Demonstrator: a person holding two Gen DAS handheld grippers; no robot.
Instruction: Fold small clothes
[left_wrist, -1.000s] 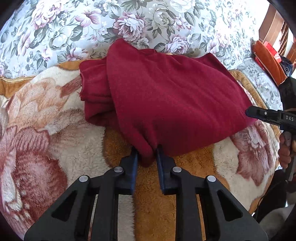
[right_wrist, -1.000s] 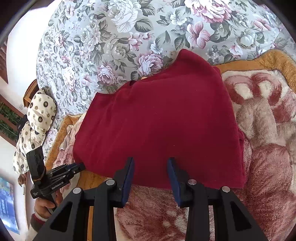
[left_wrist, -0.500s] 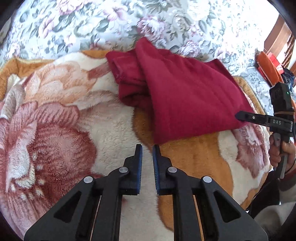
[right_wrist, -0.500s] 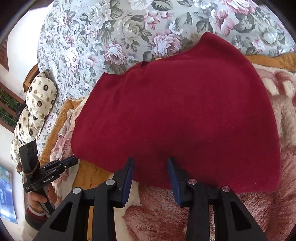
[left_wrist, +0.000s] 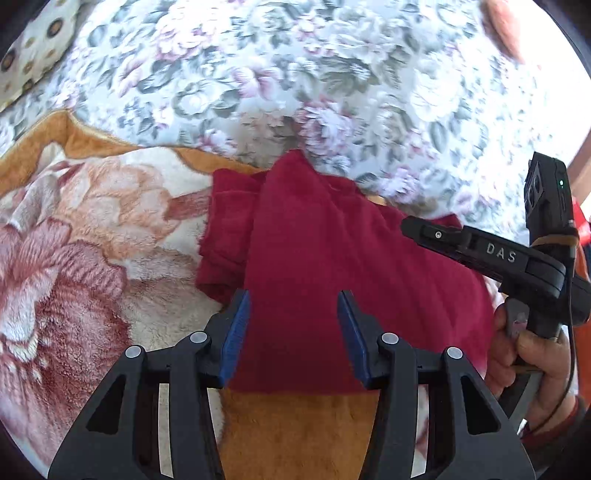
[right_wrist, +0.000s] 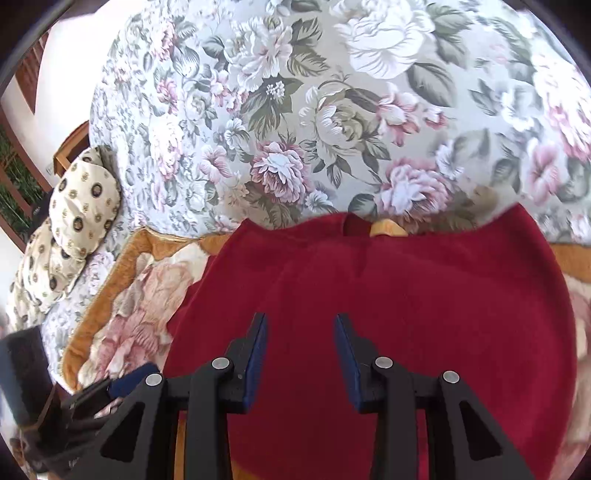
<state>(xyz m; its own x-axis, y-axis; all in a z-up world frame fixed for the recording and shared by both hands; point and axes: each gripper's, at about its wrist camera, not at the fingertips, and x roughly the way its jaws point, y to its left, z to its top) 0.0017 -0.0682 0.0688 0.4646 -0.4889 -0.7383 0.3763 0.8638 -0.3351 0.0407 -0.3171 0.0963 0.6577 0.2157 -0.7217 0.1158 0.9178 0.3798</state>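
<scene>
A folded dark red garment (left_wrist: 332, 251) lies on a plush floral blanket (left_wrist: 92, 236); it also fills the right wrist view (right_wrist: 406, 302). My left gripper (left_wrist: 293, 317) is open and empty, its fingers over the garment's near edge. My right gripper (right_wrist: 299, 343) is open and empty, hovering over the garment's middle. The right gripper also shows at the right of the left wrist view (left_wrist: 480, 251), above the garment's right side. Part of the left gripper shows at the lower left of the right wrist view (right_wrist: 122, 384).
A grey floral bedspread (right_wrist: 314, 110) lies beyond the blanket. A cream patterned pillow (right_wrist: 74, 221) lies at the far left. An orange-red item (left_wrist: 581, 236) sits at the right edge of the left wrist view. Wooden furniture (right_wrist: 70, 144) stands behind the pillow.
My left gripper let go of the garment's fold, pulled back, then opened wide and moved over its near edge. My right gripper advanced over the garment, still open.
</scene>
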